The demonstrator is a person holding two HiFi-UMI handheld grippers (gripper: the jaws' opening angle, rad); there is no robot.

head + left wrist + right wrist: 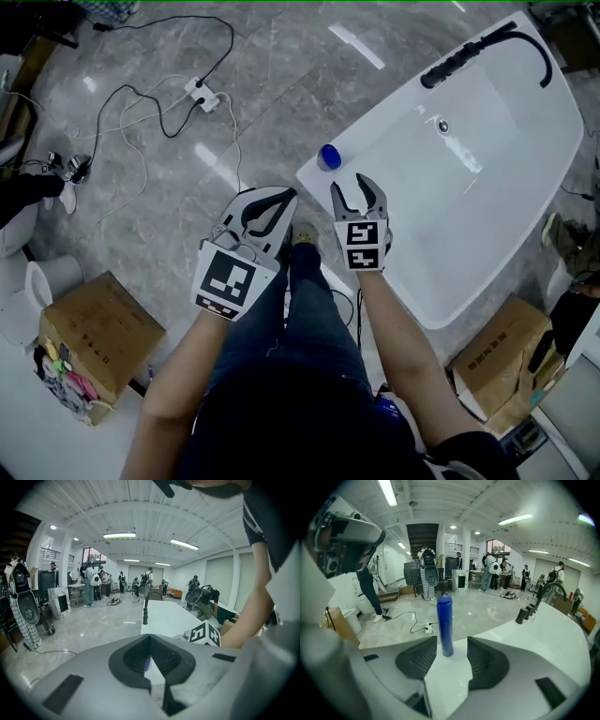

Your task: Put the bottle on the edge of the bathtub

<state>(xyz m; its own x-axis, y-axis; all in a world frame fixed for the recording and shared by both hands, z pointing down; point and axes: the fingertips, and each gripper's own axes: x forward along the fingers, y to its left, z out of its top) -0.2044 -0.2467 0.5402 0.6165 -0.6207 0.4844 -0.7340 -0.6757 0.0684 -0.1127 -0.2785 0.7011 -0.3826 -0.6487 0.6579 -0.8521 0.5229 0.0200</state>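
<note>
Blue bottle (329, 157) stands upright on the bathtub's (403, 101) near-left rim, just beyond the right gripper's (354, 188) wide-apart jaws, untouched, while the left gripper (287, 194) hangs alongside, jaws together.

floor: glossy grey marble-look tiles (281, 84) | leads: black and white cables run to a white power strip (202, 94) | boxes: cardboard box (94, 342) at left, second cardboard box (502, 352) at right | ceiling: white, ribbed, long strip lights (119, 535) | far end: bright windows (93, 555), people standing (91, 585) | stairs: dark staircase (422, 534)
</note>
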